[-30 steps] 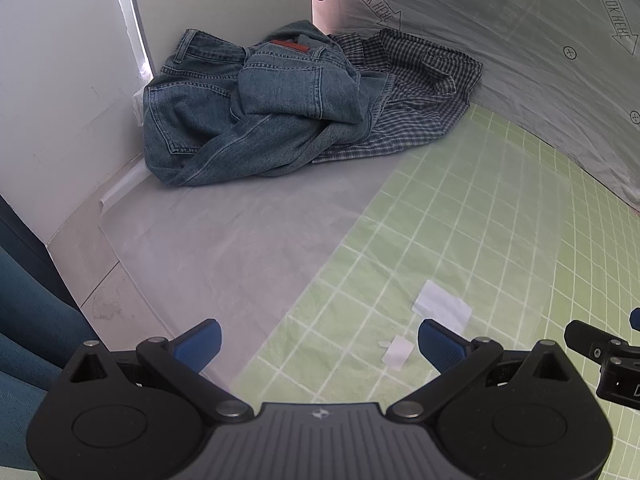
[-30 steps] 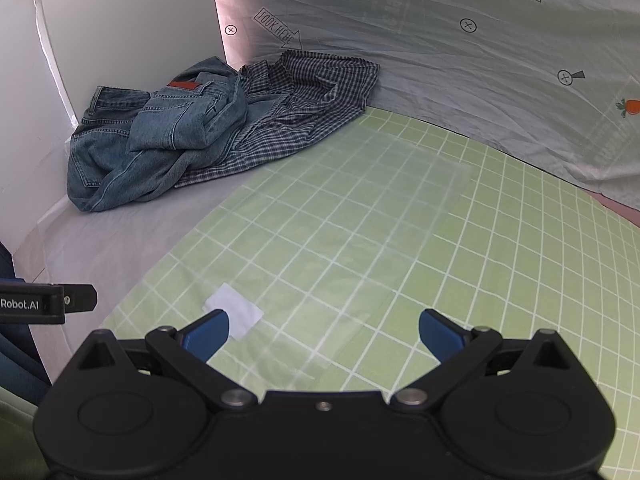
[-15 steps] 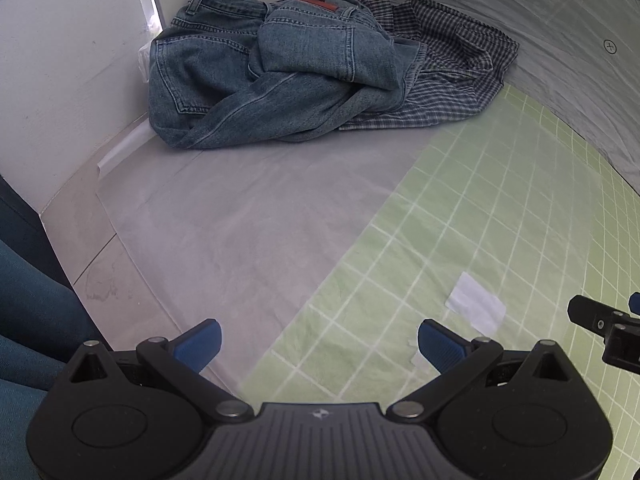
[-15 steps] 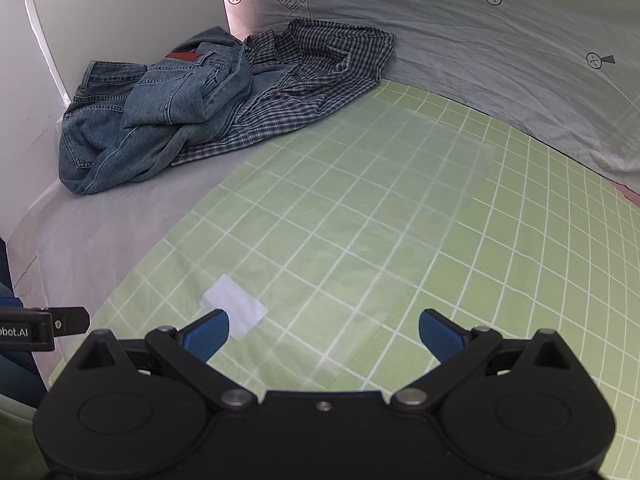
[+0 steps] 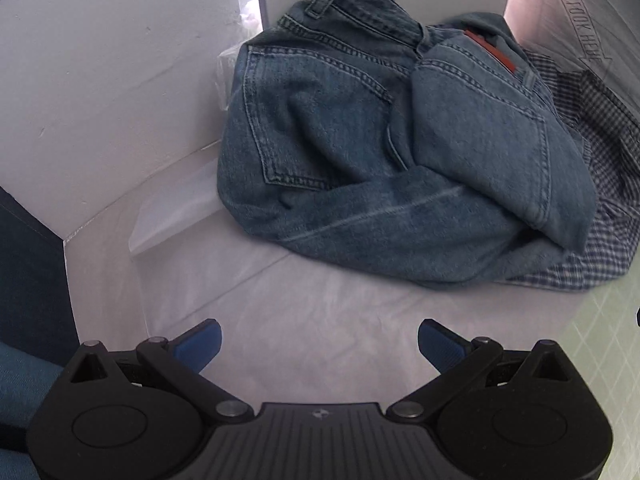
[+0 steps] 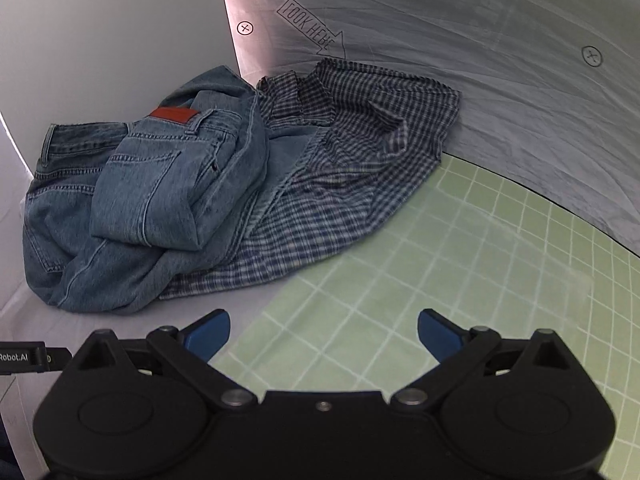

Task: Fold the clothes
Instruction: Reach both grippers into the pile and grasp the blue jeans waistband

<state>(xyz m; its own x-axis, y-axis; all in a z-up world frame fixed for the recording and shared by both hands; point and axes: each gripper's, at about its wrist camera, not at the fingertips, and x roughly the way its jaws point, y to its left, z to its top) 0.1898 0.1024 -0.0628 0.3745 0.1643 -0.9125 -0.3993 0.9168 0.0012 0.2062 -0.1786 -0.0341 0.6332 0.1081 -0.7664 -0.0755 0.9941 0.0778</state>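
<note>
Crumpled blue jeans [image 5: 360, 152] [image 6: 152, 208] with a red waist patch lie heaped in the back left corner, partly on top of a dark checked shirt [image 6: 352, 160] [image 5: 600, 184]. My left gripper [image 5: 319, 346] is open, a short way in front of the jeans' lower fold, with nothing between its blue fingers. My right gripper [image 6: 324, 332] is open too, in front of the shirt's hem and not touching it. The other gripper's black side [image 6: 24, 358] shows at the left edge of the right wrist view.
White wall panels [image 5: 120, 80] close the corner on the left. A grey printed sheet [image 6: 480, 60] with arrows rises behind the clothes. A green gridded mat [image 6: 460, 280] covers the table to the right; white cloth [image 5: 300, 300] lies under the jeans.
Both grippers have moved forward toward the pile, so jeans and shirt now look much larger. The white paper patches on the mat have dropped out of view. Both grippers stay open.
</note>
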